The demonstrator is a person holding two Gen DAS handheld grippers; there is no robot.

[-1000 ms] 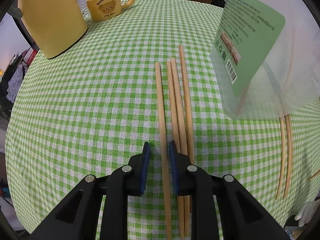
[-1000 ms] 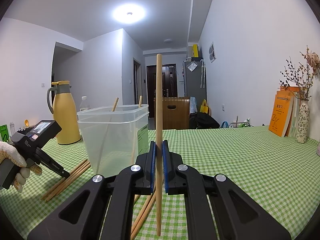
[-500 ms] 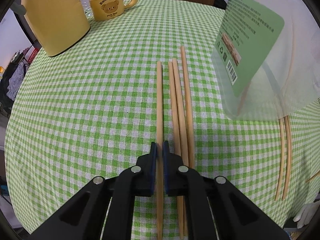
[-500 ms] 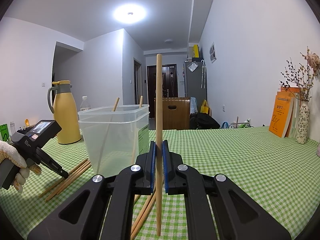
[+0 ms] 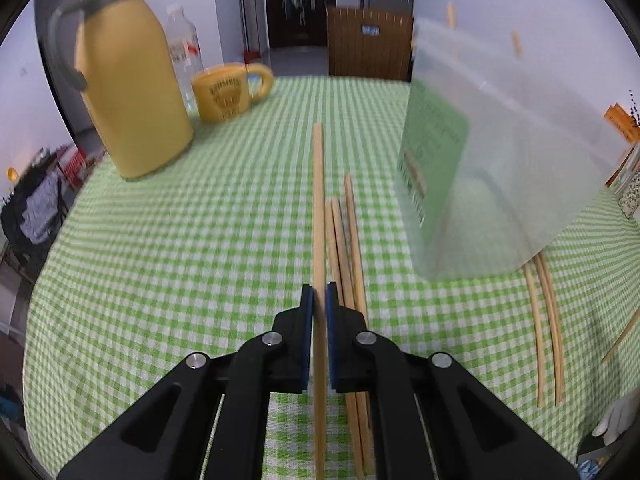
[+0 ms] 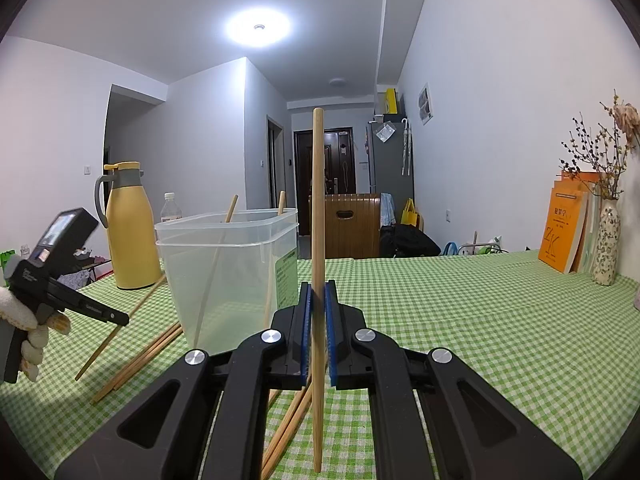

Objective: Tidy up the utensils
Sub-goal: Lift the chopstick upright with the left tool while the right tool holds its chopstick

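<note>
My left gripper (image 5: 319,300) is shut on a wooden chopstick (image 5: 318,208), lifted off the green checked tablecloth (image 5: 180,260) with its far tip raised. Three more chopsticks (image 5: 344,248) lie on the cloth just right of it. The clear plastic container (image 5: 496,168) stands to the right with two chopsticks inside. My right gripper (image 6: 319,304) is shut on another chopstick (image 6: 318,200), held upright in front of the container (image 6: 232,276). In the right wrist view the left gripper (image 6: 120,318) appears at the left in a gloved hand, holding its chopstick (image 6: 120,326) tilted above the table.
A yellow thermos jug (image 5: 128,92), a water bottle (image 5: 184,52) and a yellow mug (image 5: 228,92) stand at the back left. Two chopsticks (image 5: 544,320) lie right of the container. Orange books (image 6: 564,232) and a vase of dried flowers (image 6: 606,248) stand at the far right.
The left gripper's jaws closed on the leftmost chopstick, then lifted it off the cloth and tilted upward. The right gripper and its upright chopstick stayed still.
</note>
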